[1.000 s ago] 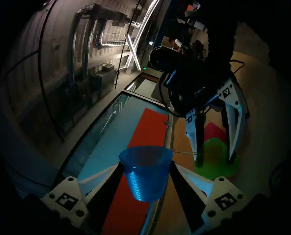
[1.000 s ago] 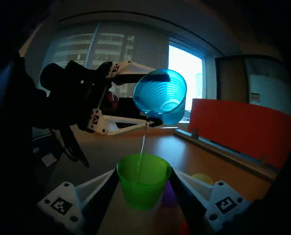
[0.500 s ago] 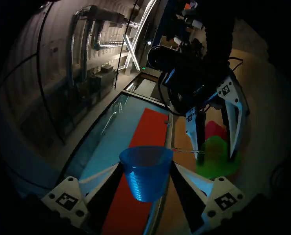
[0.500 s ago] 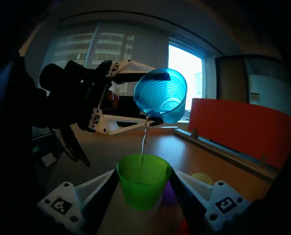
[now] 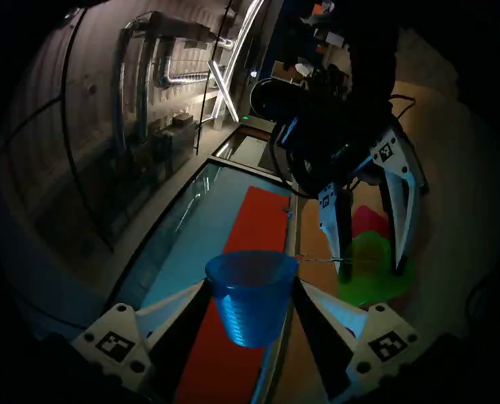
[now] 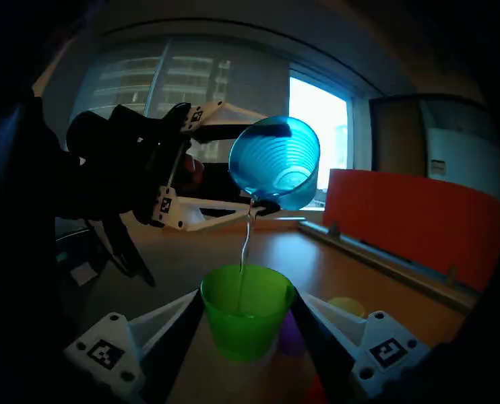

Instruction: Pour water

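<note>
In the left gripper view my left gripper (image 5: 251,299) is shut on a ribbed blue cup (image 5: 251,295), which lies tipped on its side. The right gripper view shows that blue cup (image 6: 275,163) from the front, mouth toward me, high above the table, with the left gripper (image 6: 246,165) around it. A thin stream of water (image 6: 245,241) falls from its lower rim into a green cup (image 6: 246,318). My right gripper (image 6: 246,316) is shut on the green cup and holds it upright. In the left gripper view the green cup (image 5: 370,264) sits between the right gripper's white fingers (image 5: 403,202).
A wooden table (image 6: 358,276) lies below both cups. An orange-red panel (image 6: 418,219) stands along its far edge, with a bright window (image 6: 317,131) behind. A yellow disc (image 6: 348,306) and a purple object (image 6: 292,333) lie on the table near the green cup.
The blue cup has tipped slightly further and the water keeps streaming into the green cup. Both grippers stay nearly in place.
</note>
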Motion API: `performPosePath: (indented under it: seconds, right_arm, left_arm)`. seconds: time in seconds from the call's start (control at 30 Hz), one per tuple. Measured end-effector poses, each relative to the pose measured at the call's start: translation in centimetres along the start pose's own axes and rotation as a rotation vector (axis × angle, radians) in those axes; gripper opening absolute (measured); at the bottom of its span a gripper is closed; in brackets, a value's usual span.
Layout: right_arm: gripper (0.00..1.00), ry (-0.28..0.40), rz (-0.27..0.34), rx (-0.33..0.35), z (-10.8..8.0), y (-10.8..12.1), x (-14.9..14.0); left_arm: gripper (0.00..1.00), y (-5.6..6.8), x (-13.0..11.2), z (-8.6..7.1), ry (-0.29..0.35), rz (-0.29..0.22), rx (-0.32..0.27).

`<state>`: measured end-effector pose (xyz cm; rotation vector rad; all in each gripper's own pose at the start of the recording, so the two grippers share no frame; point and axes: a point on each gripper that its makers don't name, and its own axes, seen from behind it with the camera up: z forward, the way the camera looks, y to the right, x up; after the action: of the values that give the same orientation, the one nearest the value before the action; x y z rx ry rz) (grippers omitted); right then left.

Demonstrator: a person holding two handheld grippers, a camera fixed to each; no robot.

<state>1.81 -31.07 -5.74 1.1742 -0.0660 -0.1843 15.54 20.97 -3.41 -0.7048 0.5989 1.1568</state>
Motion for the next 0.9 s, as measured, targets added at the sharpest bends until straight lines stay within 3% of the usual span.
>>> performPosePath:
  seconds: [0.9]
  right_arm:
    - [0.90, -0.002, -0.001, -0.001, 0.08, -0.01, 0.01]
  left_arm:
    - [0.84, 0.12, 0.21, -0.12, -0.002, 0.024, 0.000]
